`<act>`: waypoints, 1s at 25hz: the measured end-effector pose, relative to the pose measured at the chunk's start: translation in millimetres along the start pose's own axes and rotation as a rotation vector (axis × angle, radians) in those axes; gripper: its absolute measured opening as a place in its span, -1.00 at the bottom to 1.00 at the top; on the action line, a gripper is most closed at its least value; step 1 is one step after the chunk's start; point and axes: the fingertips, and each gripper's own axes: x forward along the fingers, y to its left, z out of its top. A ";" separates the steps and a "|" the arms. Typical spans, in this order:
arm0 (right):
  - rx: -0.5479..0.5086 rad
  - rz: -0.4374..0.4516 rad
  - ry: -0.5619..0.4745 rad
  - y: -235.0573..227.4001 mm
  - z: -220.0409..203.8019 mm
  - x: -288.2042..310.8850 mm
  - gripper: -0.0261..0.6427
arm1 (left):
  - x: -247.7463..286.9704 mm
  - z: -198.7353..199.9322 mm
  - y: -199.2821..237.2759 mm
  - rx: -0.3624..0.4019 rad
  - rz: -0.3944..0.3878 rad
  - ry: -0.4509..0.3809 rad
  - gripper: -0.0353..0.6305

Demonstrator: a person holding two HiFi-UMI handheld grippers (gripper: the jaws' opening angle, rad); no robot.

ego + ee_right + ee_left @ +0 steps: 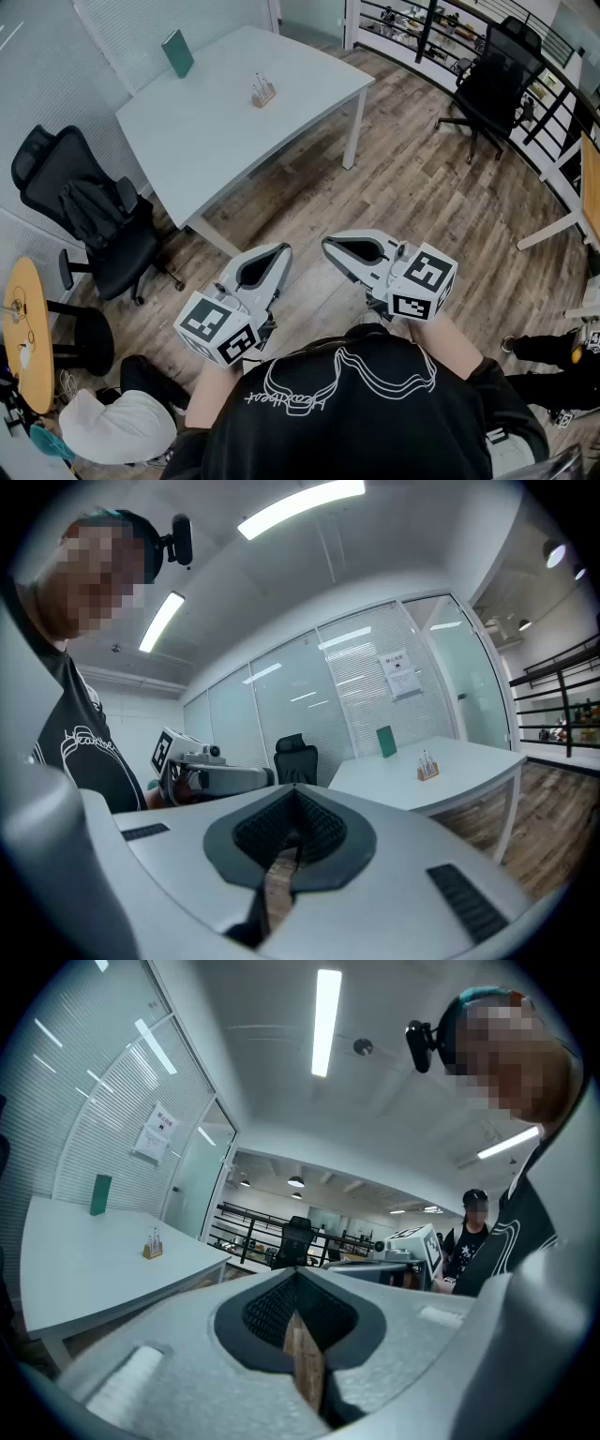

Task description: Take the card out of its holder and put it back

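Held both grippers level above the wood floor (412,178), close in front of the black shirt (356,412), well apart from the white table (216,131). Had the left gripper (283,250) fully closed, pads pressed together, nothing between them. Had the right gripper (329,246) closed too, pads meeting w/ only a thin slit lower down, nothing gripped. Pointed both tips roughly toward the table, the two grippers side by side, not touching.

Saw the small wooden holder (263,94) standing on the table, near the right edge, w/ thin pale pieces upright in it; could not tell which piece was the card. Saw a green upright board (177,52) near the far left corner, apart from the holder. Noted a black office chair (89,220) left of the table, w/ dark cloth on the seat, and a second chair (492,84) by the railing at right
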 end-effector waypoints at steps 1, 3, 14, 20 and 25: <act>0.000 0.002 0.001 1.1 1.4 0.8 -0.90 | -0.8 1.3 0.2 0.000 0.001 0.003 -0.85; -0.002 0.006 0.003 3.1 3.1 2.0 -0.90 | -2.2 3.2 0.4 0.001 0.002 0.005 -0.85; -0.030 0.020 0.026 11.8 7.6 9.8 -0.90 | -10.8 8.0 3.1 -0.010 0.000 -0.013 -0.85; 0.016 -0.001 0.024 -8.9 3.6 8.6 -0.89 | 4.6 3.2 13.1 -0.027 -0.005 -0.007 -0.85; 0.032 -0.030 0.011 -54.1 9.1 18.7 -0.89 | 35.7 8.3 39.6 -0.037 -0.004 0.008 -0.85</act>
